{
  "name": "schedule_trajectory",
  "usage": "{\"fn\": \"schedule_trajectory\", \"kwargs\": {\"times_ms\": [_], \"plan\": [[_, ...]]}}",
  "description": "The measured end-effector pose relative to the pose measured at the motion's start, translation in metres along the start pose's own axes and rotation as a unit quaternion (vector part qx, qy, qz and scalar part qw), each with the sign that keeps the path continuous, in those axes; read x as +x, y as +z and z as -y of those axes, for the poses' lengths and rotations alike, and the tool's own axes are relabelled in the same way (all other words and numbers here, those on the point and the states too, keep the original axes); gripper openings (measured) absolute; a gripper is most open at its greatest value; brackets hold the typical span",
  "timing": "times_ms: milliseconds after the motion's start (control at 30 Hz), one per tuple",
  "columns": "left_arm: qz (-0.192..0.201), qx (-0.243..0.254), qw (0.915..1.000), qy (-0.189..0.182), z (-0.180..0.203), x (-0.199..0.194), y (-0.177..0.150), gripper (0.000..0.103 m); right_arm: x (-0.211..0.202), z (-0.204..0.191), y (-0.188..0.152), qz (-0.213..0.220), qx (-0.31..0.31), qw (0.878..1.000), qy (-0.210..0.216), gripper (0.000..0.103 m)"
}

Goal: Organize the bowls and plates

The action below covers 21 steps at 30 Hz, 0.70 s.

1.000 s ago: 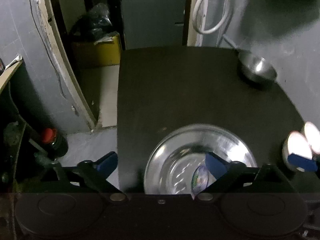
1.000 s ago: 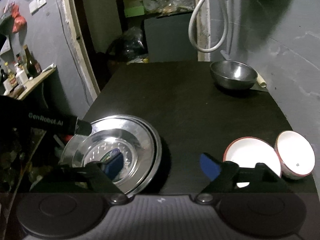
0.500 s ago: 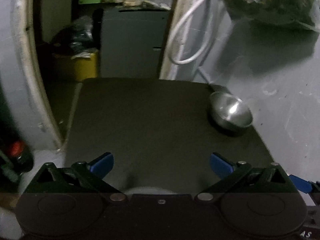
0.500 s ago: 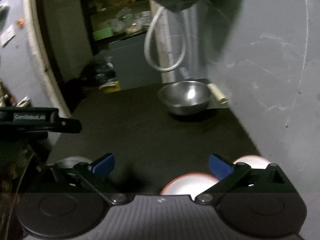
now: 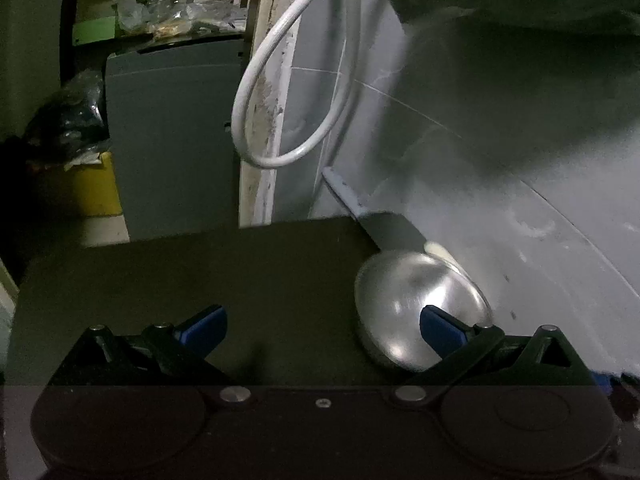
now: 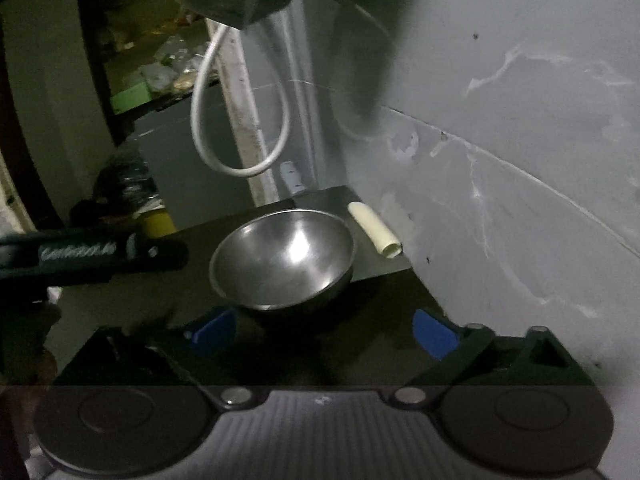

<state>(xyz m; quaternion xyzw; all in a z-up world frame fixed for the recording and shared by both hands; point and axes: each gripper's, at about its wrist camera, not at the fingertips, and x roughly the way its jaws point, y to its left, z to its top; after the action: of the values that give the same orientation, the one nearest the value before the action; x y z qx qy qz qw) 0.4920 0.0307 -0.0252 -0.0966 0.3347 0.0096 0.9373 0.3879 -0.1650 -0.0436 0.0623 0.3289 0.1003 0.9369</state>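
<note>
A steel bowl (image 6: 282,256) stands upright at the far right corner of the dark table (image 6: 120,312), close to the grey wall. My right gripper (image 6: 320,332) is open and empty, just short of the bowl, fingers level with its near side. In the left wrist view the same bowl (image 5: 416,304) shows at the right. My left gripper (image 5: 322,326) is open and empty, with its right fingertip (image 5: 442,330) in front of the bowl. The left gripper's body (image 6: 92,258) shows at the left of the right wrist view. The plates and white bowls are out of view.
A cream tube (image 6: 374,230) lies on the table against the wall right of the bowl. A white cable loop (image 5: 288,92) hangs above the table's far edge. A grey cabinet (image 5: 172,140) and a yellow bin (image 5: 96,188) stand beyond the table.
Both grippers have moved forward across the table toward the steel bowl at the far right. The steel plates and the white bowls have dropped out of view. Both stay open.
</note>
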Motion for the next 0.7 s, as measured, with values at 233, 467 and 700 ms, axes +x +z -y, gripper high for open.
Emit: {"fn": "schedule_trajectory", "kwargs": {"times_ms": [233, 467, 700], "plan": [[-0.050, 0.003, 0.9987, -0.012, 0.005, 0.055, 0.013, 0.101, 0.041, -0.004, 0.016, -0.019, -0.001, 1.000, -0.021, 0.084], [-0.071, -0.024, 0.9968, -0.027, -0.002, 0.065, 0.006, 0.078, 0.063, 0.002, 0.020, -0.045, 0.007, 0.999, -0.021, 0.056], [-0.108, -0.047, 0.9905, -0.072, -0.003, 0.073, -0.001, 0.021, 0.066, 0.003, 0.019, -0.058, 0.016, 0.998, -0.002, 0.035]]}}
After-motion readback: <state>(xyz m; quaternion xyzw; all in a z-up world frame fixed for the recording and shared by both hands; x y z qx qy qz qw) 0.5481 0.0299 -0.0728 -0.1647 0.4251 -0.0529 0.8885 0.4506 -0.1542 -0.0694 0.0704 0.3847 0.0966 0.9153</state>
